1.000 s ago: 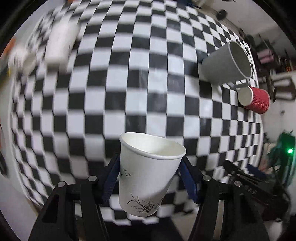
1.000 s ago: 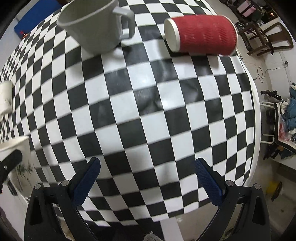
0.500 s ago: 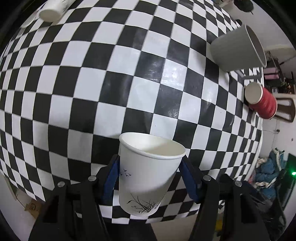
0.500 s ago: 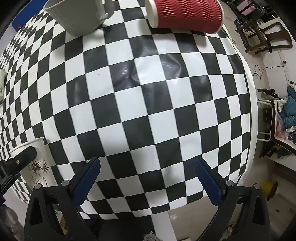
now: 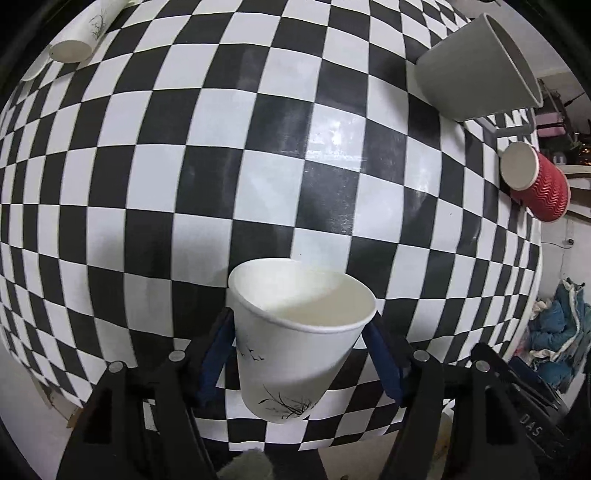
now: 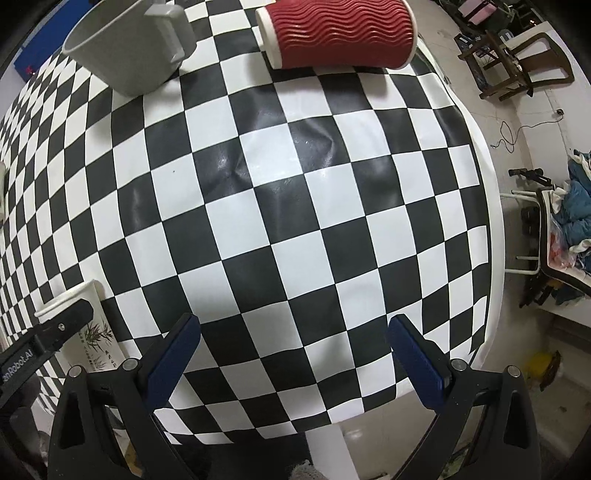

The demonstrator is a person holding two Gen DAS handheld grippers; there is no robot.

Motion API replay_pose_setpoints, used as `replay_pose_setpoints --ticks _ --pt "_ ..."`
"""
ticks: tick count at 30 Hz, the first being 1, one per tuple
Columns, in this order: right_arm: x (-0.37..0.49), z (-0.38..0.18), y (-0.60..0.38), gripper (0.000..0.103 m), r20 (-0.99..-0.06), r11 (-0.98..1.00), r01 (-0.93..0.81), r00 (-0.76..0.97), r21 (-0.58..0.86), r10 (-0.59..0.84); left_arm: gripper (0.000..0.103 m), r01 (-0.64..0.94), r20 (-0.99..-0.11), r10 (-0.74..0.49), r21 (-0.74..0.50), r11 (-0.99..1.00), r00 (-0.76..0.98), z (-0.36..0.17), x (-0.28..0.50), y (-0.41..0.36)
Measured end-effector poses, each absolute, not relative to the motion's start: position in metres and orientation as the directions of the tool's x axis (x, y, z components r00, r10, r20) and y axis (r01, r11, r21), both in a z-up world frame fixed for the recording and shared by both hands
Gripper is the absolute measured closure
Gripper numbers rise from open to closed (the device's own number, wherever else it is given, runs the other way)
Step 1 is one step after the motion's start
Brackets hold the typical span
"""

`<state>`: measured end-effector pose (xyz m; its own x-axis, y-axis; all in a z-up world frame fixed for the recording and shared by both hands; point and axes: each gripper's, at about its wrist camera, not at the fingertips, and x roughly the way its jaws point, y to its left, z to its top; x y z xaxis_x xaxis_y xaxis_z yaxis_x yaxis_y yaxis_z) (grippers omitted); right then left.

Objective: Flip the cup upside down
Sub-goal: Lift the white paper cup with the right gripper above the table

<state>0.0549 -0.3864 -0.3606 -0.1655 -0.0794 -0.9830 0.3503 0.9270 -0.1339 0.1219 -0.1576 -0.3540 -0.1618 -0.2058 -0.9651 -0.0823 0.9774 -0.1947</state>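
Note:
My left gripper [image 5: 301,350] is shut on a white paper cup [image 5: 295,343] with a black grass print. It holds the cup upright, mouth up, above the near edge of the checkered table [image 5: 258,147]. The same cup [image 6: 85,328] and the left gripper's finger show at the lower left of the right wrist view. My right gripper [image 6: 293,354] is open and empty over the table's near right part.
A grey mug [image 5: 476,70] stands at the far right, also seen in the right wrist view [image 6: 129,48]. A red ribbed cup [image 5: 535,181] lies on its side beside it [image 6: 340,33]. Another white paper cup [image 5: 83,37] lies at the far left. Chairs and clothes stand right of the table.
The left gripper has carried the cup lower and closer to the table, still upright. The right gripper has drawn back toward the near edge and stayed open.

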Motion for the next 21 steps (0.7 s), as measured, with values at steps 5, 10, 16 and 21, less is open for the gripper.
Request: replay_pose_setpoints --ticks 5,10,16,21 --pt "0.054 -0.352 -0.387 0.001 -0.986 0.922 0.367 -0.149 -0.121 -0.070 0.006 -0.057 -0.976 -0.186 -0.181 0.982 -0.114 -0.337 0.134 -0.166" --pt "0.051 -0.335 -0.387 0.001 -0.991 0.921 0.379 -0.124 -0.088 -0.043 0.006 -0.044 -0.982 -0.186 -0.185 0.982 -0.039 -0.299 0.136 -0.156" --pt "0.046 -0.298 -0.368 0.001 -0.998 0.933 0.359 -0.046 0.031 0.050 0.003 -0.046 -0.987 -0.112 -0.118 0.992 0.115 -0.249 0.123 -0.117" --pt "0.055 -0.314 -0.312 0.006 -0.970 0.930 0.300 -0.043 0.214 0.238 0.000 -0.054 -0.974 0.072 0.062 0.997 0.215 -0.250 0.100 -0.067"
